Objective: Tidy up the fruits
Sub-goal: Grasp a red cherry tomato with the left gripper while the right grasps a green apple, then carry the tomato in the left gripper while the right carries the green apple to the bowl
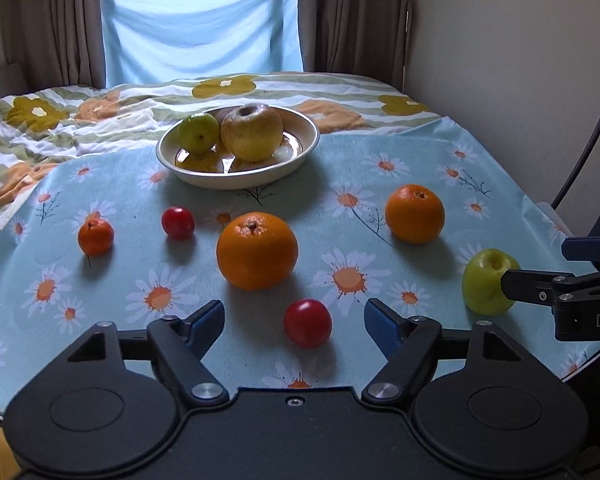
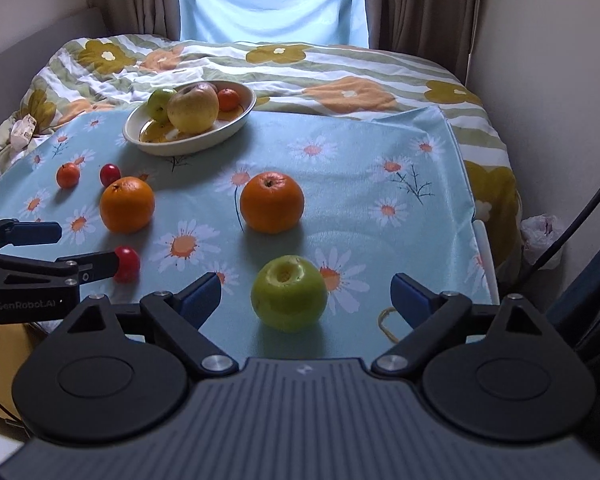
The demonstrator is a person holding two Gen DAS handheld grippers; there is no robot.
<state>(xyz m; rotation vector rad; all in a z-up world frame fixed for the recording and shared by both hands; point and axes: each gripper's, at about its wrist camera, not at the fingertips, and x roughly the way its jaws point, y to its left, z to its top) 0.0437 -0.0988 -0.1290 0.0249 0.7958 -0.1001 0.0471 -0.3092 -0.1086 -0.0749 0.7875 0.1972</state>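
A round, shiny cream-coloured bowl (image 1: pixel 238 148) sits at the far side of a blue tablecloth with white daisies (image 1: pixel 380 168). It already holds a big yellow apple (image 1: pixel 252 132), a small green apple (image 1: pixel 198 133) and, seen from the right wrist view, a little orange fruit (image 2: pixel 228 99). So some fruit is put away, and more still waits on the cloth.

The left gripper (image 1: pixel 294 318) is low over the cloth. Its blue fingers are partly open, with a small round red fruit (image 1: pixel 308 323) sitting between them. The pads do not touch it yet, so it holds nothing. The right gripper (image 2: pixel 306 294) has its fingers wide open on both sides of a round green apple with a dimple on top (image 2: pixel 289 293). It does not touch the apple either.

Still lying loose are a big orange (image 1: pixel 257 250) in the middle, a second orange (image 1: pixel 415 213) to the right, a tiny orange fruit (image 1: pixel 95 236) and another small red fruit (image 1: pixel 177 222) to the left.

The step looks like picking up two fruits at once. Next, each gripper would need to go a bit further forward, then squeeze gently. The red fruit is small and smooth, so it could roll or pop out. After that, both fruits need to be lifted and carried to the bowl.
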